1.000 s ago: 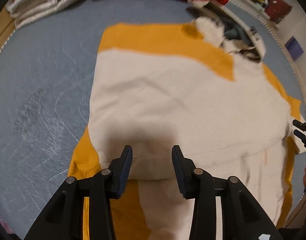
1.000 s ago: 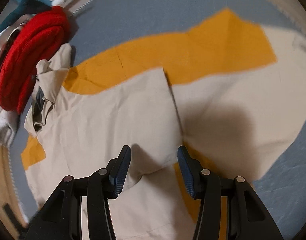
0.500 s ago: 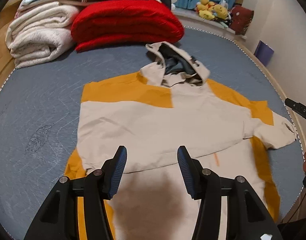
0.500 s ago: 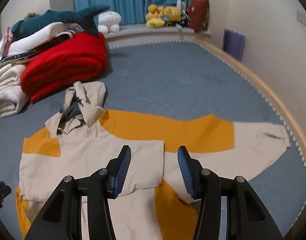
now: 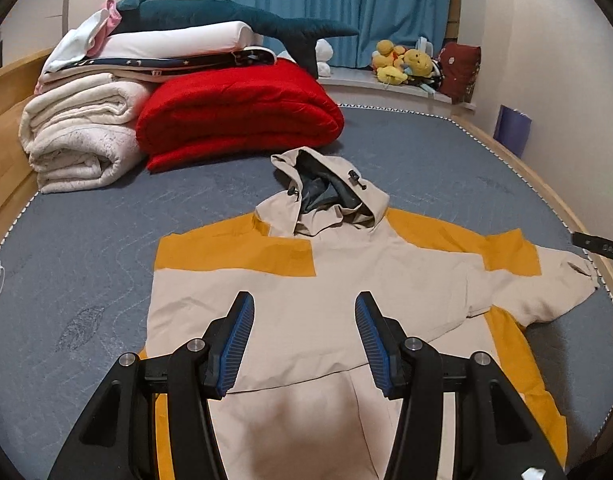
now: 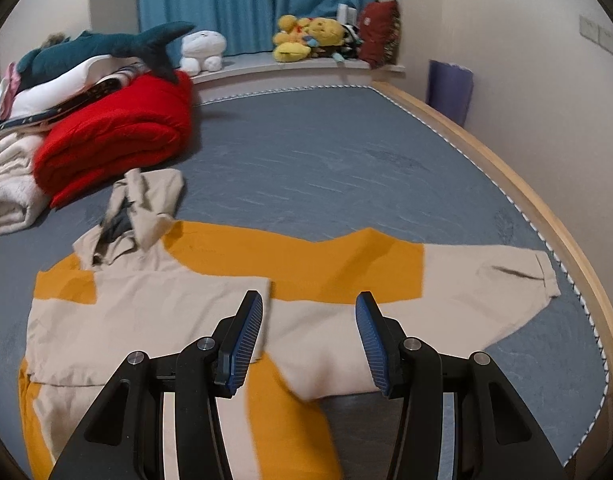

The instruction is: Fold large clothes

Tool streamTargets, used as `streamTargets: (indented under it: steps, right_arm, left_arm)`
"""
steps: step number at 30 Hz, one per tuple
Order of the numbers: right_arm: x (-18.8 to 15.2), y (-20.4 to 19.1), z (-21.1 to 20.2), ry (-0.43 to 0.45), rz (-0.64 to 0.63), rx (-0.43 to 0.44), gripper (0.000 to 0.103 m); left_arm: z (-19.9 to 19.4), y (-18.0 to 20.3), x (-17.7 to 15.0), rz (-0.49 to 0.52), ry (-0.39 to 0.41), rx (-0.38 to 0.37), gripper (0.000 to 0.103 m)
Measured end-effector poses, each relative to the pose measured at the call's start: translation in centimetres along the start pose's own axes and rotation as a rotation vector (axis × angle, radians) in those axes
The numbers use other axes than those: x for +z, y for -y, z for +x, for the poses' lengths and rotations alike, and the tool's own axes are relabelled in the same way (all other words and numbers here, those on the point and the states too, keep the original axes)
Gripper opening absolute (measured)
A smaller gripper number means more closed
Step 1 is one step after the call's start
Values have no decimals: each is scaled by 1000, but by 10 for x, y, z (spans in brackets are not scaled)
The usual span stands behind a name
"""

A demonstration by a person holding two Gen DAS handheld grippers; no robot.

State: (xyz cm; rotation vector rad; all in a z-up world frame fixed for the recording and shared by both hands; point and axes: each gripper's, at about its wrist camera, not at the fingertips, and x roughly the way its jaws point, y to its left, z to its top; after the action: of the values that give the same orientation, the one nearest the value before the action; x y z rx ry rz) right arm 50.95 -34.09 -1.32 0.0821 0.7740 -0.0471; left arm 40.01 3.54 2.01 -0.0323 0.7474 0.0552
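Two grippers hang above a beige-and-orange hooded jacket (image 5: 346,280) spread flat on the grey bed (image 5: 86,240), filling the lower centre of both views. The left gripper (image 5: 304,344) and right gripper (image 6: 308,340) both stand parted with nothing between their pads. A red blanket (image 5: 234,116) lies folded upper left.

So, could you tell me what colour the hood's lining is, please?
Dark grey-blue hood lining, clearest in the left wrist view.

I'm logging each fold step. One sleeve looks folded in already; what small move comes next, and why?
Probably lower the right gripper to the outstretched sleeve: it lies flat toward the bed edge, while the other is folded across the hoodie. Both grippers are open and empty.
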Motion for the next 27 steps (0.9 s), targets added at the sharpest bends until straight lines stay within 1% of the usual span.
streamTargets:
  steps: [1,5,7,8,10,11,12,15,17,18,21,23,27]
  right_arm:
    - [0,16,5,-6,29,5,50]
    - [0,71,19,-28,123,-4,50]
    - [-1,110,31,-40,184,-24,50]
    - [-2,123,35,-45,205,-33,50]
    - [-7,166,47,-68,280,-62,50]
    - [-7,180,51,-75,307,-66,50]
    - [-10,202,57,-86,353,-65,50]
    - [-17,249,68,-96,429,-78,50]
    - [-23,274,76,-98,471,-101,50]
    - [-29,291,82,-101,512,-112,50]
    - [-49,323,99,-122,631,-119,50]
    - [-63,338,113,-139,701,-107,50]
    - [-77,353,132,-156,753,-94,50]
  left_arm:
    - [2,2,-1,-1,-4,0,49]
    - [13,7,-3,-1,-60,-45,49]
    - [17,10,-4,13,-78,-60,48]
    - [17,11,-5,23,-84,-63,48]
    - [18,12,-5,30,-87,-70,47]
    - [18,11,-5,30,-87,-72,47]
    - [18,11,-4,30,-87,-74,47]
    - [21,7,-4,19,-99,-81,47]
    - [24,6,-5,12,-108,-82,47]
    - [25,5,-6,9,-115,-83,47]
    - [30,5,-8,3,-131,-84,47]
    - [32,6,-9,7,-138,-88,47]
    - [34,6,-10,6,-140,-95,47]
